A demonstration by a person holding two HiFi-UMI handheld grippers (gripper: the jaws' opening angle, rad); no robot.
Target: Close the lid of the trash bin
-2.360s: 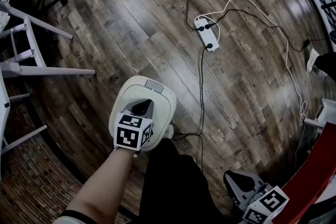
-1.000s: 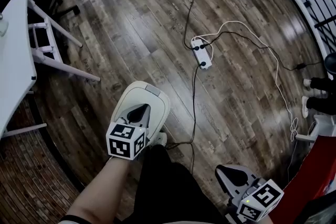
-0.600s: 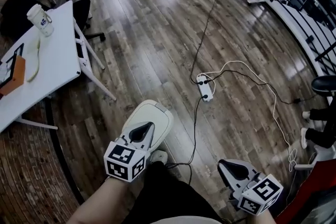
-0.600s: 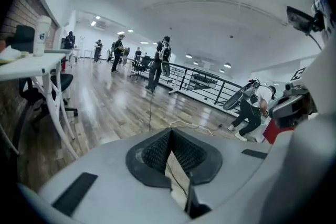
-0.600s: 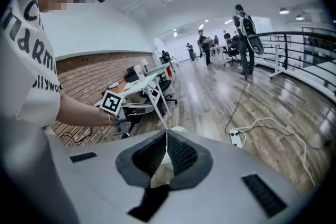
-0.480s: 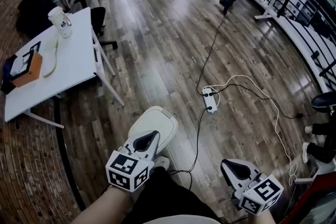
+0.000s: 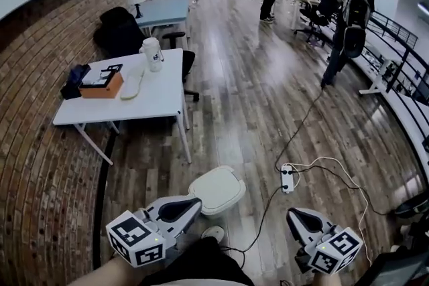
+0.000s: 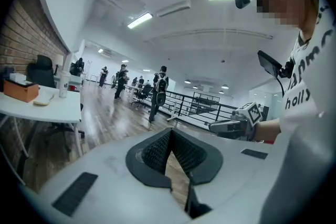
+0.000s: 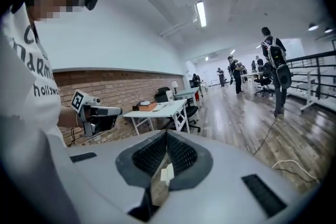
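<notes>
Both tools had their jaws drawn together at the tips, with nothing gripped. The left tool (image 7: 194, 202) sat at the lower left of the head view and the right tool (image 7: 295, 214) at the lower right. Each tool's own view showed its dark ribbed pads meeting in a point, left (image 8: 170, 131) and right (image 9: 167, 134), and looked out level across the room.

A wooden floor (image 7: 248, 97) filled the middle of the head view, and a brick wall (image 7: 40, 110) curved down the left edge. A white worktop (image 7: 161, 100) stood near that wall at the upper left. Several people (image 7: 348, 23) stood along the top of the frame, well away. A dark chair (image 7: 120, 33) stood behind the worktop.

The trash bin (image 7: 218, 187) stood on the floor at the lower centre, just past the tip of the left tool and well apart from the right tool. Its cream lid (image 7: 216, 184) lay flat down on top of it. Whether the left tool touched the bin could not be told, as its tip only overlapped the bin's near edge in the frame.

On the worktop, an orange box (image 7: 102, 86) lay at the left end and a white jug (image 7: 153, 53) stood at the far edge. A white power strip (image 7: 288, 179) lay on the floor to the right of the bin, with cables (image 7: 322, 164) trailing from it. A pale shoe (image 7: 214, 233) showed just below the bin.
</notes>
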